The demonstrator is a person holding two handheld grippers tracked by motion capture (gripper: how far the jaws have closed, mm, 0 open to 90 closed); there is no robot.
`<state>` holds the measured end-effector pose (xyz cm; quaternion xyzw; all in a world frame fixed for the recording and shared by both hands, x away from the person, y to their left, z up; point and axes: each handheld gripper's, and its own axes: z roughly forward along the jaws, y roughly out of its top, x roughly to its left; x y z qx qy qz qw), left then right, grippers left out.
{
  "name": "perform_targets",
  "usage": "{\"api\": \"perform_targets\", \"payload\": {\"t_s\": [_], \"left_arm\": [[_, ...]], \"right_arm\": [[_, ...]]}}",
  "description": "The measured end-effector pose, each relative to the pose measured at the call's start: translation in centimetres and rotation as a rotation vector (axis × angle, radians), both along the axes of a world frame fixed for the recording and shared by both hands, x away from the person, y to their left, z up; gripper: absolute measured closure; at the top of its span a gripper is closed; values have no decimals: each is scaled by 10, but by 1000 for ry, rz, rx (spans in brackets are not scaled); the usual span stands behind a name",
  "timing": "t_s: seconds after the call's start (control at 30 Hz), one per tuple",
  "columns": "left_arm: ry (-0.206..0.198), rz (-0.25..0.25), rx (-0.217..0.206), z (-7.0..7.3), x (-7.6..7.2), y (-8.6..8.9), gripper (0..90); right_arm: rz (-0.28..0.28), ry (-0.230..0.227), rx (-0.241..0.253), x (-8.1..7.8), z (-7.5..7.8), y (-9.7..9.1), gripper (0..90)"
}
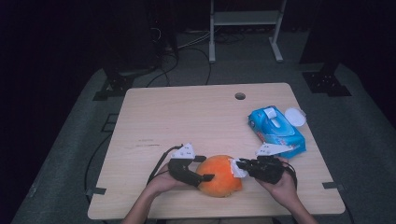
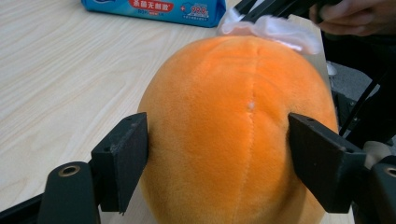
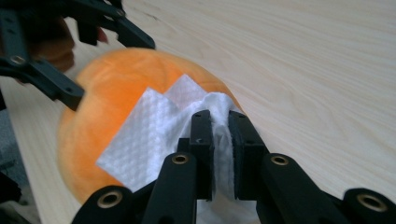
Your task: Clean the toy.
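Observation:
An orange plush ball [image 1: 219, 182] lies near the table's front edge, between both hands. My left gripper [image 1: 207, 168] reaches in from the left. In the left gripper view its two black pads [image 2: 126, 158] sit against opposite sides of the plush [image 2: 233, 130], gripping it. My right gripper [image 3: 220, 123] is shut on a folded white wipe [image 3: 144, 135], which lies flat on the plush's [image 3: 112, 88] upper right side. In the high view that wipe [image 1: 236, 169] sits between the right gripper [image 1: 239, 164] and the ball.
A blue pack of wet wipes [image 1: 275, 130] lies at the right of the wooden table [image 1: 187, 116], with a round white lid [image 1: 295, 116] beside it. A cable hole [image 1: 240, 96] is near the far edge. A person's hands hold both grippers at the front.

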<state>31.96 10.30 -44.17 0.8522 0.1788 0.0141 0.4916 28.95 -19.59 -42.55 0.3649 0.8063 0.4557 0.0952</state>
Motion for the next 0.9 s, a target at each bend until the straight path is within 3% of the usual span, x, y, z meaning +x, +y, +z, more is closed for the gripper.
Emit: {"api": "perform_targets", "payload": {"t_s": [0.13, 0.27, 0.37, 0.47, 0.6, 0.7, 0.77, 0.9], "left_arm": [[12, 13, -7, -2, 2, 1, 234], [9, 10, -11, -1, 1, 1, 228], [-35, -43, -45, 2, -5, -4, 190], [-79, -72, -26, 1, -10, -9, 160], [-75, -56, -2, 1, -8, -7, 206], [-39, -28, 4, -1, -3, -1, 242], [-18, -21, 1, -2, 0, 2, 245], [-5, -17, -9, -4, 1, 4, 249]], "right_arm": [[52, -34, 38, -9, 11, 8, 801], [61, -41, 21, -10, 11, 11, 801], [33, 2, 14, -2, 2, 1, 800], [13, 17, -7, 3, -2, -2, 800], [12, 17, -2, 2, 0, -2, 802], [49, -17, 37, -8, 12, 5, 802], [72, -36, 25, -12, 16, 10, 801], [65, -20, 5, -9, 10, 7, 800]]}}
